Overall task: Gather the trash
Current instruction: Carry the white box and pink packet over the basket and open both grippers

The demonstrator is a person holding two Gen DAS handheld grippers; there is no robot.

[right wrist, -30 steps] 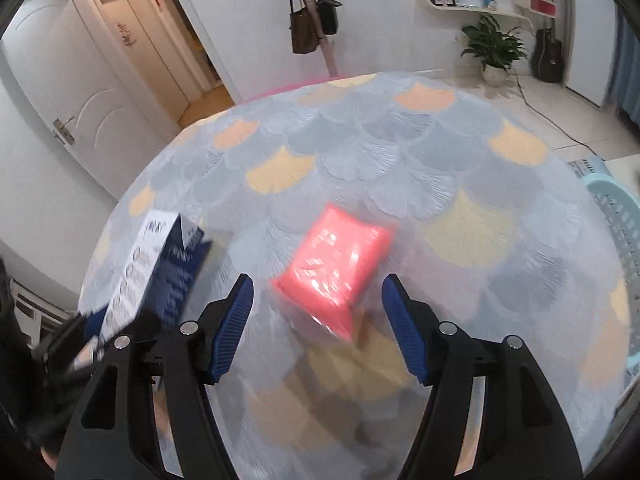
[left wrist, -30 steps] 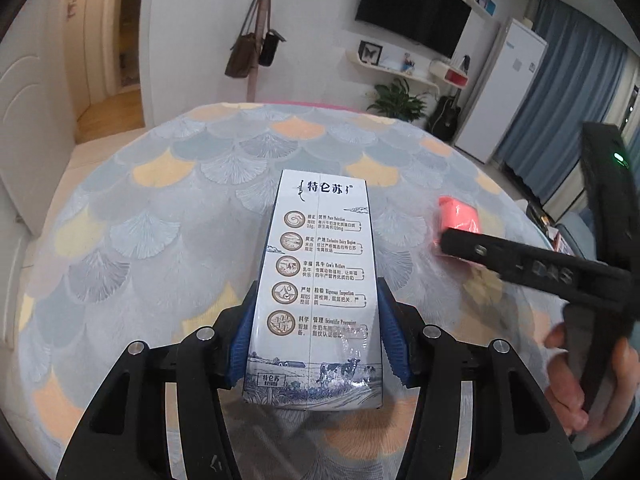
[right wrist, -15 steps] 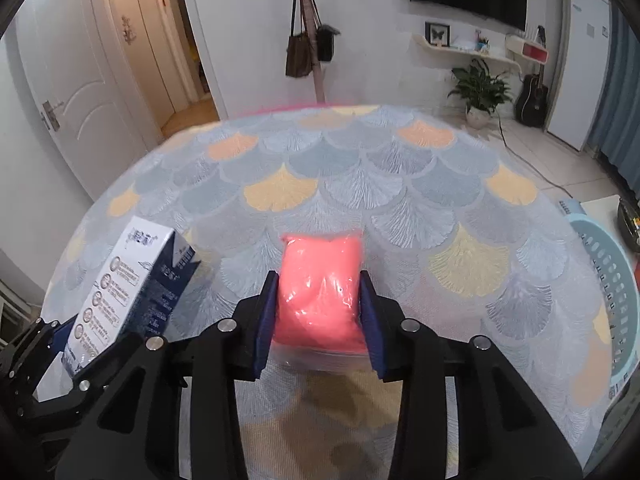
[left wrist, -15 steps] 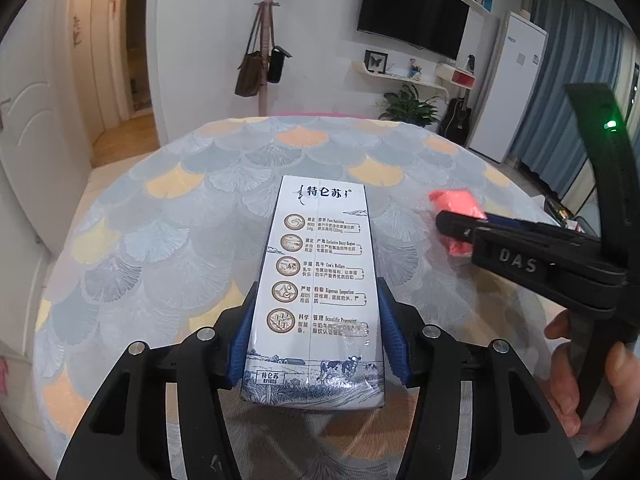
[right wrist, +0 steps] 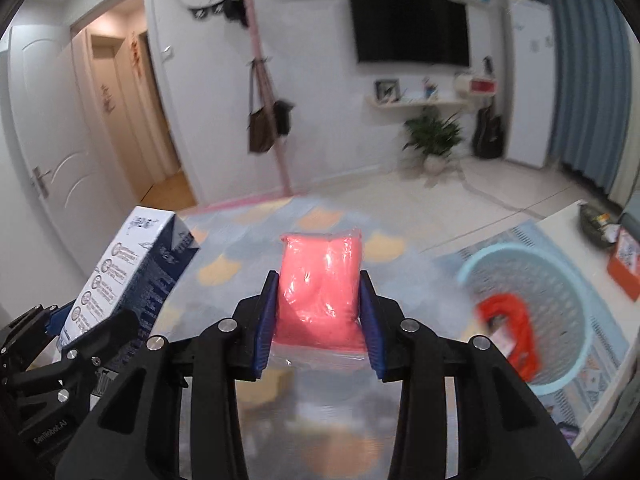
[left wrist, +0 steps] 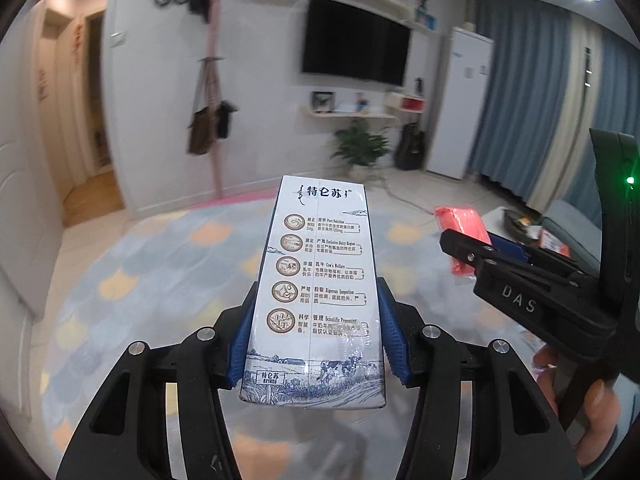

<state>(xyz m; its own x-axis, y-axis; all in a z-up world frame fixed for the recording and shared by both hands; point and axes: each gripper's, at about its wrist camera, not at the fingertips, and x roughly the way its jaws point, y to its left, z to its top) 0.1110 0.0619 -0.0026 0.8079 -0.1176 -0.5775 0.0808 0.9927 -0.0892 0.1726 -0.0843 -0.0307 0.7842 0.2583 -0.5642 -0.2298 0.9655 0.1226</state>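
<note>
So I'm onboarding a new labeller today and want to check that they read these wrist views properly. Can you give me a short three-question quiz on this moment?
1. True or false: the left gripper is shut on the tall white and blue milk carton.
2. What does the right gripper hold? A) a glass bottle B) a soft pink plastic-wrapped packet C) nothing
3. Fill in: in the right wrist view, the round light-blue perforated plastic basket sits to the ___ of the held packet.

Key: 1 true; 2 B; 3 right
</note>
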